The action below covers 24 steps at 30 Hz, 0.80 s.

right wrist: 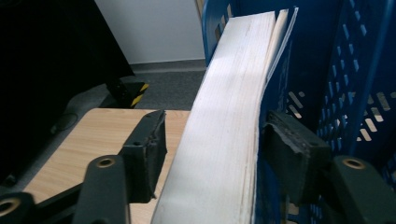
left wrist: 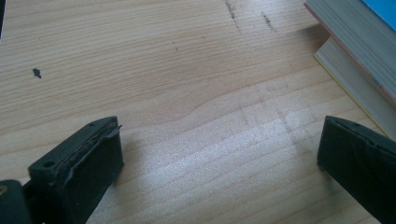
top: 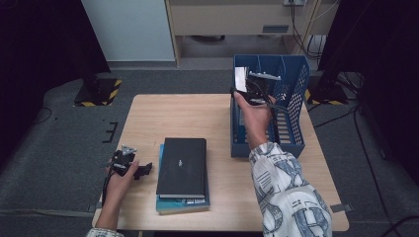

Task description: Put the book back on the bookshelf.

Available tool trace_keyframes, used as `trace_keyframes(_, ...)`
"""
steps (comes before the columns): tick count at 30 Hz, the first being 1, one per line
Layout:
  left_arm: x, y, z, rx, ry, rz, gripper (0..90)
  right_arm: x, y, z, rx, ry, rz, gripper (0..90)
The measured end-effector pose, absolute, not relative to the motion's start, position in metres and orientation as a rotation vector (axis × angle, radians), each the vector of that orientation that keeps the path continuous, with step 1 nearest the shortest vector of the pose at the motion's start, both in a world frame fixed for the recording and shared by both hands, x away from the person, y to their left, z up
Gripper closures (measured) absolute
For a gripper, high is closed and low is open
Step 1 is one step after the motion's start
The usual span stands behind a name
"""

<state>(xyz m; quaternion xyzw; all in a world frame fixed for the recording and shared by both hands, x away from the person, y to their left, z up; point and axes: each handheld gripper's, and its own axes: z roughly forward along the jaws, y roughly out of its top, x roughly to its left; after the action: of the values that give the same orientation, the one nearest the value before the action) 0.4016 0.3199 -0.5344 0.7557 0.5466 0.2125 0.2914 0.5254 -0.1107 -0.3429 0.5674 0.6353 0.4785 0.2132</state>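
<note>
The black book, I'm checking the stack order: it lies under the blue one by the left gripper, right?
Not quite: the black book lies on top of the blue one, as the high view shows. The stack is indeed beside the left gripper.

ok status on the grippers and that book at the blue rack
Right gripper open astride upright book in blue rack, left pad off it. Left gripper open over bare table. Two stacked books wait.

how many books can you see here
3. A black book lies on a blue book near the table's front edge; a third book stands upright in the blue crate, between the right gripper's jaws. More may be hidden inside.
</note>
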Motion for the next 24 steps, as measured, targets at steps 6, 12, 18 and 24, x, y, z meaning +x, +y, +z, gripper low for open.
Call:
trace_keyframes(6,0.4015,0.3198,-0.5344,2.014,1.458,0.566,0.0,0.5257,-0.1133,-0.3446,1.562,1.795,1.354,28.9)
trace_keyframes(12,0.4015,0.3198,-0.5344,2.014,1.458,0.566,0.0,0.5249,-0.1127,-0.3453,1.522,1.82,1.346,20.6)
trace_keyframes(18,0.4015,0.3197,-0.5344,2.014,1.458,0.566,0.0,0.5229,-0.1149,-0.3466,1.483,1.836,1.352,13.3)
trace_keyframes(24,0.4015,0.3198,-0.5344,2.015,1.457,0.566,0.0,0.5177,-0.118,-0.3424,1.458,1.85,1.351,10.5)
